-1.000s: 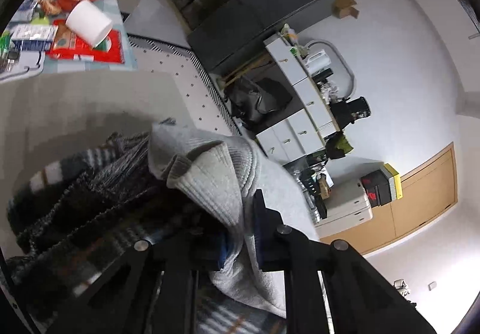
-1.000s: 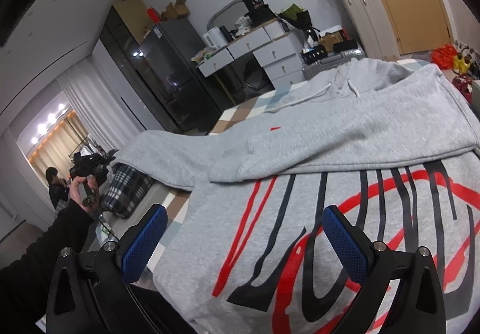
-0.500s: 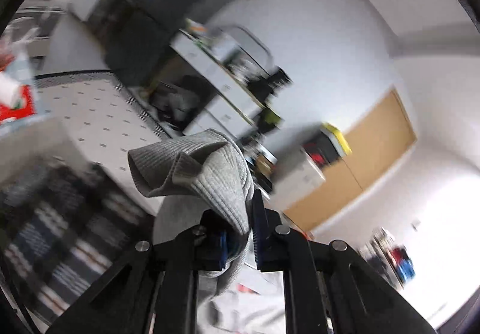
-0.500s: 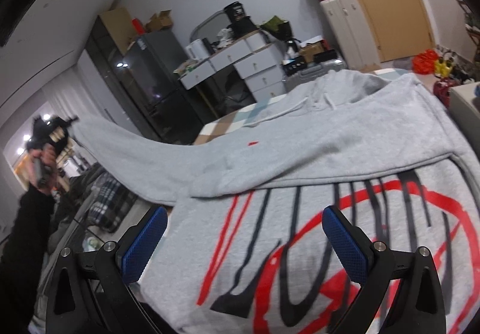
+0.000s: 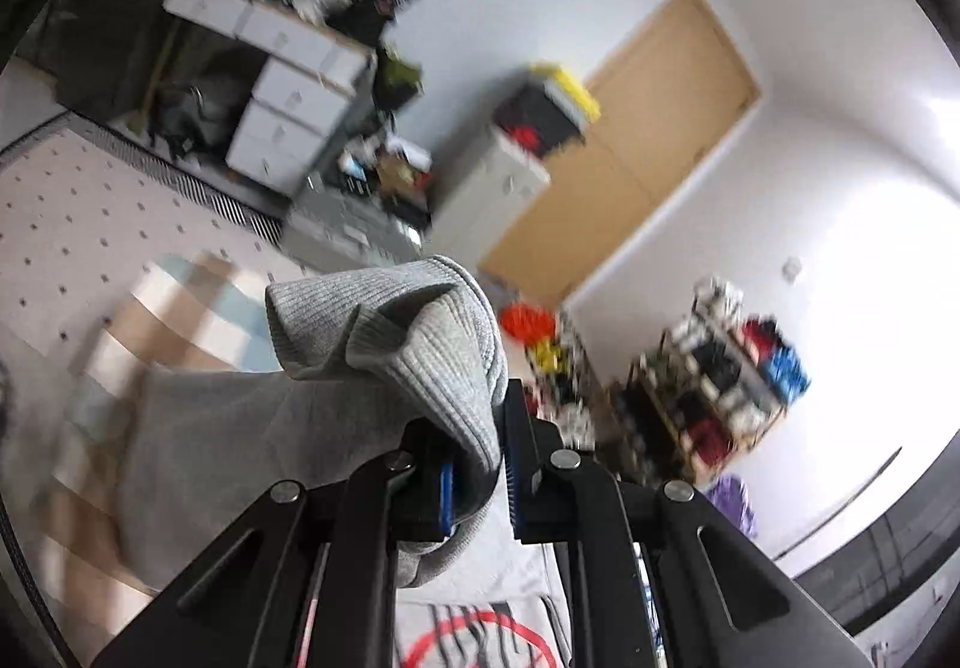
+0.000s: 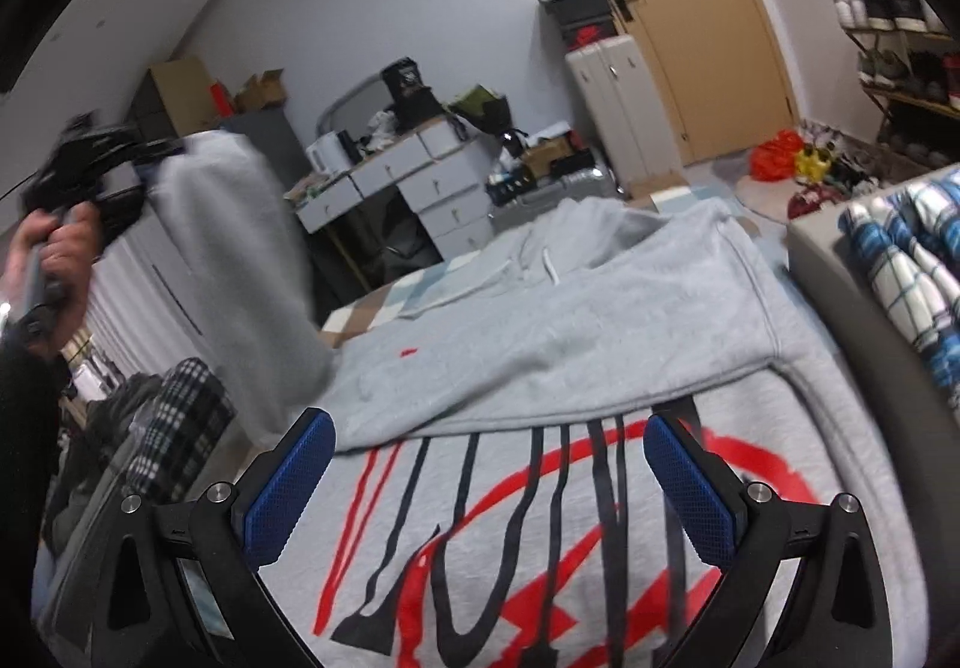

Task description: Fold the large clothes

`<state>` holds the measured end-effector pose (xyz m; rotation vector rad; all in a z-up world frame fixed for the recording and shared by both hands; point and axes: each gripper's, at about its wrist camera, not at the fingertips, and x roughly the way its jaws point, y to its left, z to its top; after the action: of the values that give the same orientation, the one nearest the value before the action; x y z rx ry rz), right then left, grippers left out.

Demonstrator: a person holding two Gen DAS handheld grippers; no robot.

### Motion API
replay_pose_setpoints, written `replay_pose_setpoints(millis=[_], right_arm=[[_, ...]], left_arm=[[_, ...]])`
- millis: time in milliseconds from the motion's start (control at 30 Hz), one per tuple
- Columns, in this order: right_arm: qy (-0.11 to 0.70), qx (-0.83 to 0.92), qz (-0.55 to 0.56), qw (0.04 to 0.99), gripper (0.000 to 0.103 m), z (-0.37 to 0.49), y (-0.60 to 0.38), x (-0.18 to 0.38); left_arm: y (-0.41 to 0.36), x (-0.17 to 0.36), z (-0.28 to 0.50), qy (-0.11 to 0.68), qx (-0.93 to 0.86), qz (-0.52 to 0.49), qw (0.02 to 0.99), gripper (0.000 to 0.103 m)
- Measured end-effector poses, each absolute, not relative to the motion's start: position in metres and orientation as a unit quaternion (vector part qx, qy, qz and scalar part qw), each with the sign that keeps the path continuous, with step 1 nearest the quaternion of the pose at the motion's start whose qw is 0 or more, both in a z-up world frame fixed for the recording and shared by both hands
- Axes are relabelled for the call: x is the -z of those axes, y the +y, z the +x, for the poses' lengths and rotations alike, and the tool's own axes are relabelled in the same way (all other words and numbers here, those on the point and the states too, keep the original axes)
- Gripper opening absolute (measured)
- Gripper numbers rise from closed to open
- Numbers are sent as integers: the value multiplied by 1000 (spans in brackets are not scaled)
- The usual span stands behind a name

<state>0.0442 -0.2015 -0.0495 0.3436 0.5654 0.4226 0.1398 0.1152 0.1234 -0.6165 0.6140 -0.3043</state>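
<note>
A large grey hoodie with a red and black print lies spread on the bed, its back side up and one sleeve folded across it. My left gripper is shut on the ribbed cuff of the other sleeve. In the right wrist view that sleeve hangs lifted high at the left, under the hand that holds the left gripper. My right gripper hovers open just above the printed part of the hoodie, nothing between its blue pads.
A grey drawer desk, a white cabinet and a wooden door line the far wall. A shoe rack stands at the right. Blue-white plaid cloth lies at right, black-white plaid cloth at left.
My left gripper has swung up and toward the hoodie's middle, carrying the sleeve cuff off the plaid pile and lifting the sleeve into the air. My right gripper shifted slightly, staying open.
</note>
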Motion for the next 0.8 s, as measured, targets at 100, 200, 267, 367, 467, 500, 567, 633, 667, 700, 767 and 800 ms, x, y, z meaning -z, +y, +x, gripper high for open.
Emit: replay_pose_setpoints(millis=[100, 200, 267, 367, 467, 500, 567, 633, 667, 700, 767, 800], right_arm=[[243, -206, 183, 930, 103, 37, -219, 40], [236, -182, 214, 930, 103, 40, -247, 38], [235, -162, 231, 930, 103, 43, -263, 41], [232, -145, 244, 930, 103, 46, -286, 46], [233, -127, 242, 933, 103, 48, -302, 52], [235, -124, 244, 933, 103, 48, -307, 54], [244, -108, 256, 929, 103, 52, -316, 60], [256, -98, 269, 923, 103, 58, -324, 67], [264, -93, 273, 920, 103, 60, -327, 71], [269, -90, 274, 919, 103, 61, -328, 74], [287, -83, 275, 914, 103, 65, -329, 80], [297, -83, 275, 911, 103, 67, -328, 83]], left_arm=[[64, -98, 158, 337, 157, -265, 889, 7], [26, -63, 179, 380, 164, -242, 878, 7], [-1, -40, 195, 409, 173, -231, 866, 7], [-36, -20, 206, 431, 180, -206, 860, 7], [-64, 6, 211, 452, 201, -191, 848, 7], [-75, 12, 214, 461, 209, -188, 842, 7], [-91, 15, 218, 478, 226, -181, 829, 9], [-103, 26, 221, 518, 221, -157, 811, 15], [-102, 24, 219, 528, 230, -157, 802, 15], [-105, 20, 219, 532, 244, -158, 796, 15], [-98, 11, 209, 531, 264, -147, 791, 44], [-91, 4, 202, 526, 276, -148, 791, 60]])
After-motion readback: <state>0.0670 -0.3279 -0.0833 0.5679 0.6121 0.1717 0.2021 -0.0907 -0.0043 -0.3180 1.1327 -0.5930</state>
